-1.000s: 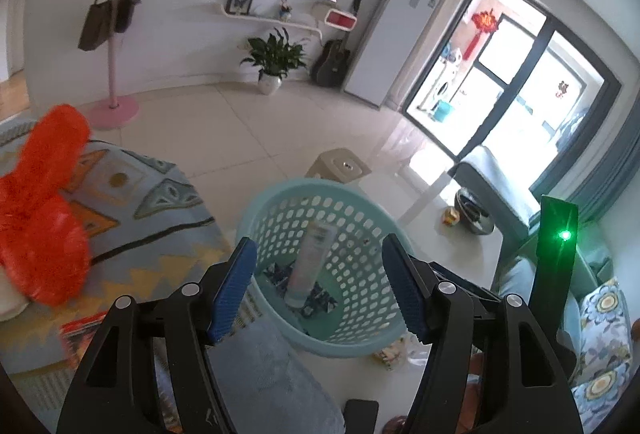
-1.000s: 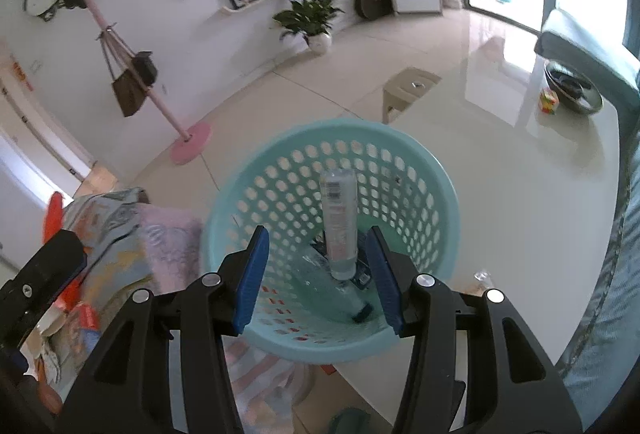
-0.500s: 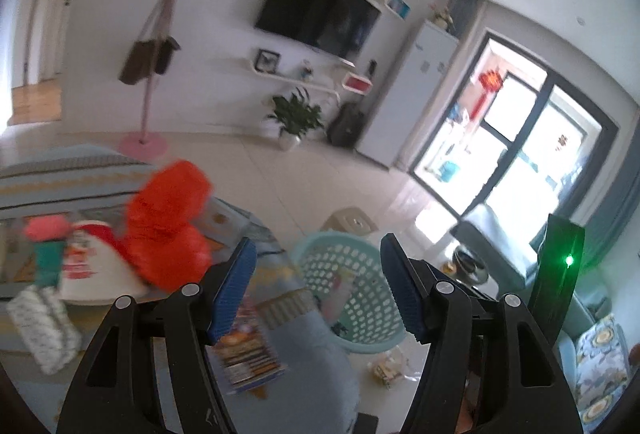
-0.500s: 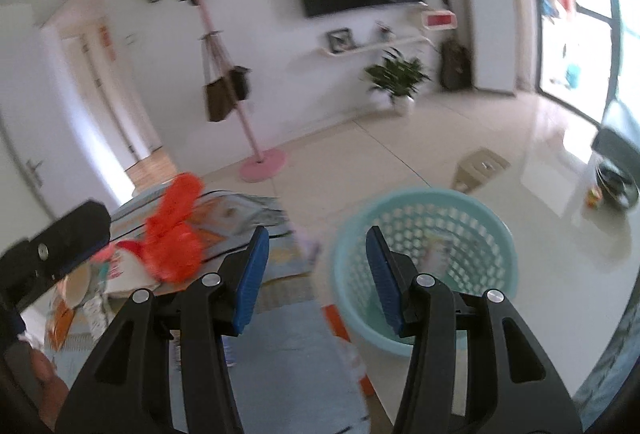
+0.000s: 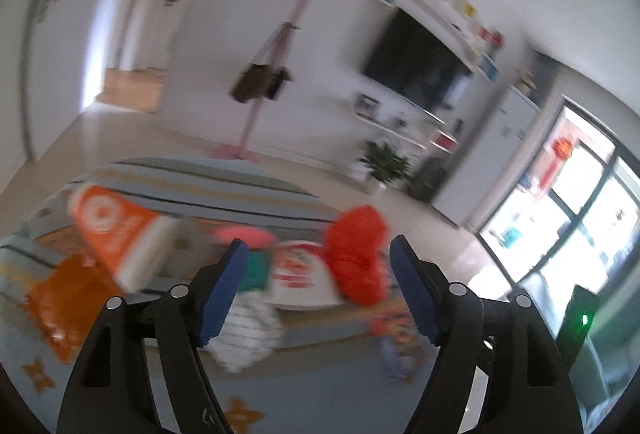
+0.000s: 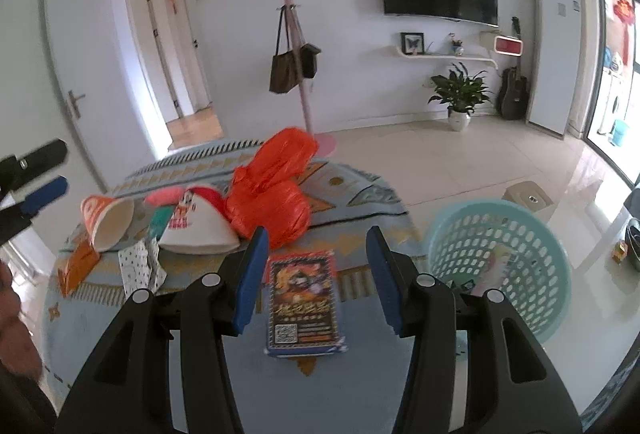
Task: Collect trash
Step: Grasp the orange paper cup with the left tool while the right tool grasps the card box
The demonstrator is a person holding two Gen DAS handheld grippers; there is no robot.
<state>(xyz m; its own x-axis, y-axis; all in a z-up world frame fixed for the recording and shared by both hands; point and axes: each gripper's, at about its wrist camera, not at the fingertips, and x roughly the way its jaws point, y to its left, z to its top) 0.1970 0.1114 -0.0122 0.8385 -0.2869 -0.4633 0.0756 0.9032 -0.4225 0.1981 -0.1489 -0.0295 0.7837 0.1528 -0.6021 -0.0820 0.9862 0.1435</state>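
Trash card packet (image 6: 304,304) flat on rug, dead ahead between right gripper (image 6: 316,280) fingers, long axis pointing away. Both grippers released, empty; left gripper (image 5: 316,290) jaws just widened, aimed at the farther pile.

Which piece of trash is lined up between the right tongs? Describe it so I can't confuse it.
On the patterned rug, left of the teal basket, lies a flat printed card packet. It is the nearest item, rectangular with a code square, unlike the crumpled orange bag behind it.
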